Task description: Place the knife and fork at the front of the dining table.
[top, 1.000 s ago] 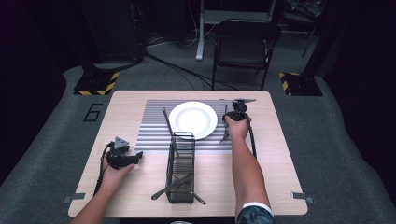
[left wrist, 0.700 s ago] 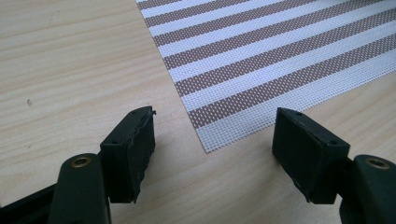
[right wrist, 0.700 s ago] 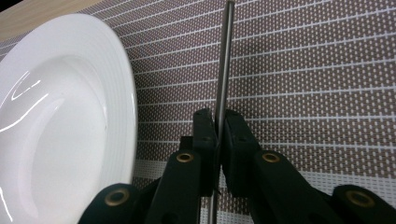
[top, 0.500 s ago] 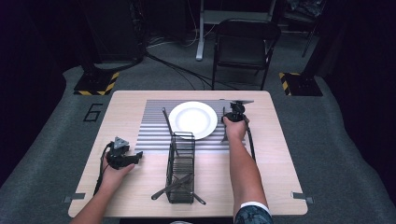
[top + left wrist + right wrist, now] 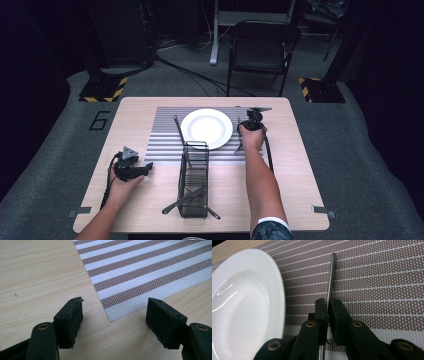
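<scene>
— What's the right claw point(image 5: 327, 305) doing?
— Clamped on a thin metal utensil point(image 5: 331, 277) just right of the white plate point(image 5: 206, 128).
— The left claw point(image 5: 115, 320)?
— Wide, empty, over the tabletop point(image 5: 295, 165). A "6" point(image 5: 100, 120) marks the floor left of the plate.

We cannot identify the thin utensil point(image 5: 331, 277): the fingers point(image 5: 322, 315) hide its lower end. The plate point(image 5: 242, 310) is cropped left.
</scene>
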`<state>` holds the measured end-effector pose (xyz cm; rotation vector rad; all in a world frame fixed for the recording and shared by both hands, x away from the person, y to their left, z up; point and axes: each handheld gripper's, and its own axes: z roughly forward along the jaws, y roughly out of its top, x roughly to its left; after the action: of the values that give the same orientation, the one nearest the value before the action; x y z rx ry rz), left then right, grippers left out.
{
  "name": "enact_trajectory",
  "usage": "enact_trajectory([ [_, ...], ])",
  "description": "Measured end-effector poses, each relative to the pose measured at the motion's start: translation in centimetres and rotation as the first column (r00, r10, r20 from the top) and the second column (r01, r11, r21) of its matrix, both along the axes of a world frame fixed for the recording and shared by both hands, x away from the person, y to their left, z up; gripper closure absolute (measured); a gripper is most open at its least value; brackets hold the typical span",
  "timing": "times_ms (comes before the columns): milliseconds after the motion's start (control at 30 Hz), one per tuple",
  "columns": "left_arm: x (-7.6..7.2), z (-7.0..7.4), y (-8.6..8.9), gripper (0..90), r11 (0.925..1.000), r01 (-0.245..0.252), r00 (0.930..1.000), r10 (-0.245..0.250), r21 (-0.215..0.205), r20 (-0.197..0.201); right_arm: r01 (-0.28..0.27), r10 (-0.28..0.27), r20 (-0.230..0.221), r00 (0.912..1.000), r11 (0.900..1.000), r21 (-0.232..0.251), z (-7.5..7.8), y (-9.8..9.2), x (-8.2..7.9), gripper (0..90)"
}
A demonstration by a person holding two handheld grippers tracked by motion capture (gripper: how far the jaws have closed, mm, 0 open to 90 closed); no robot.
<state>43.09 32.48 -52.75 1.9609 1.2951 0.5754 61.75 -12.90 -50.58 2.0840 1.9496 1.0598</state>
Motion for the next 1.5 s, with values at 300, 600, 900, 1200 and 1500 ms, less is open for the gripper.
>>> enact_trajectory([
  [300, 0.0, 0.0, 0.0, 29.8, 1.0000, 0.000, 1.0000, 0.000, 0.001, 0.000, 0.026, -0.026, -0.009, 0.9996, 1.000, 0.003, 0.0, -1.1, -0.2, 82.5],
  [600, 0.0, 0.0, 0.0, 29.9, 1.0000, 0.000, 1.0000, 0.000, 0.000, -0.001, 0.022, -0.022, 0.001, 0.9998, 1.000, 0.009, 0.0, -1.4, -0.4, 82.0],
  [900, 0.0, 0.0, 0.0, 29.9, 1.0000, 0.008, 1.0000, -0.008, 0.004, -0.004, 0.017, -0.016, 0.038, 0.9991, 1.000, -0.010, 1.5, -1.6, -1.0, 79.4],
  [1200, 0.0, 0.0, 0.0, 29.6, 0.9999, 0.011, 0.9999, -0.011, 0.003, -0.005, -0.040, 0.044, 0.061, 0.9972, 0.997, -0.070, 2.6, -1.9, -2.6, 76.1],
  [1500, 0.0, 0.0, 0.0, 29.4, 0.9999, 0.014, 0.9999, -0.014, 0.005, -0.002, -0.112, 0.120, 0.105, 0.9871, 0.990, -0.087, 3.8, -2.1, -4.9, 69.1],
])
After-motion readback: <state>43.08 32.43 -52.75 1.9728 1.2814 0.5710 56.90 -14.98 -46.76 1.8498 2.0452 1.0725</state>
